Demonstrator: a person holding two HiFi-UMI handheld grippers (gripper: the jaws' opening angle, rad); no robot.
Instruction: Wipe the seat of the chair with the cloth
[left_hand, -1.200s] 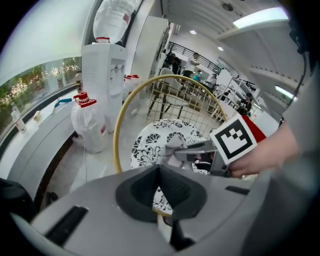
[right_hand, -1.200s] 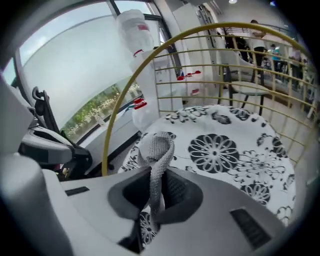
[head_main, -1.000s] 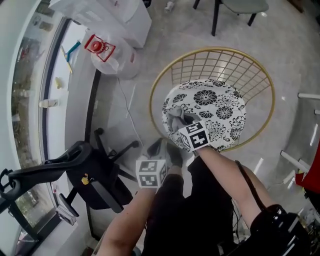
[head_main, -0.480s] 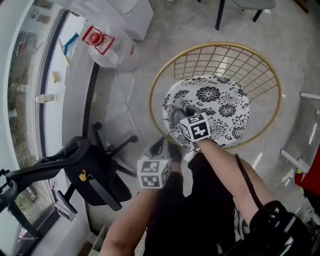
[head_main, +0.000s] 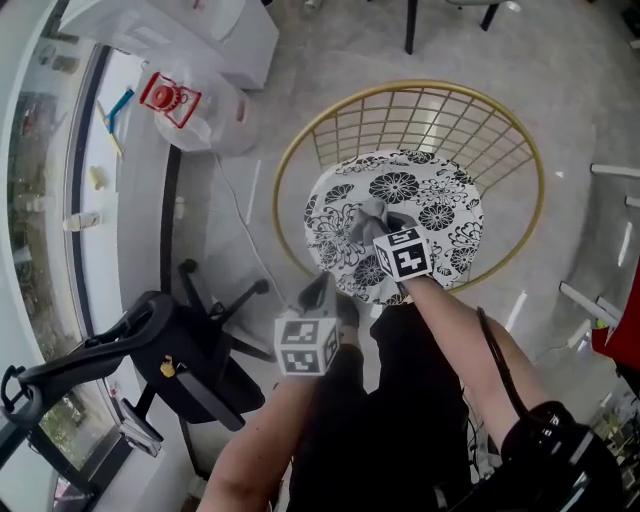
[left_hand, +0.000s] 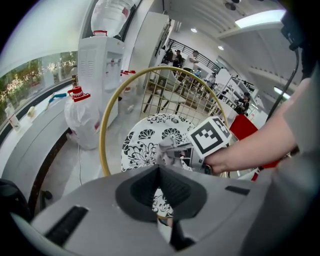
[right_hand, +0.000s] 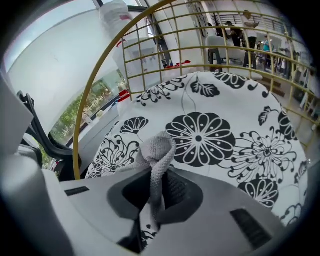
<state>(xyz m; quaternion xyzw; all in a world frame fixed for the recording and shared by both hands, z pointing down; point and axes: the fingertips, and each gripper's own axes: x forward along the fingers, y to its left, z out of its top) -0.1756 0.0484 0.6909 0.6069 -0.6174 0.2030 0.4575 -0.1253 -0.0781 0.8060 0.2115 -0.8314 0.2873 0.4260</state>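
wiping looks under way, prob mid-job. the right tool (right_hand: 155, 200) is shut tight on the grey cloth (right_hand: 157, 147). the cloth looks pressed on the flower seat (head_main: 440, 215), a bit toward 9 o'clock from its middle. no dirt shows, so what's left can't be told. the left tool (left_hand: 162, 212) hangs at the seat's 7 o'clock, jaws together, holding nothing. the gold wire chair (head_main: 440, 118) is like a bowl w/ only the seat pad in it. a white bag (head_main: 225, 120) sits at 10 o'clock; its inside can't be seen.
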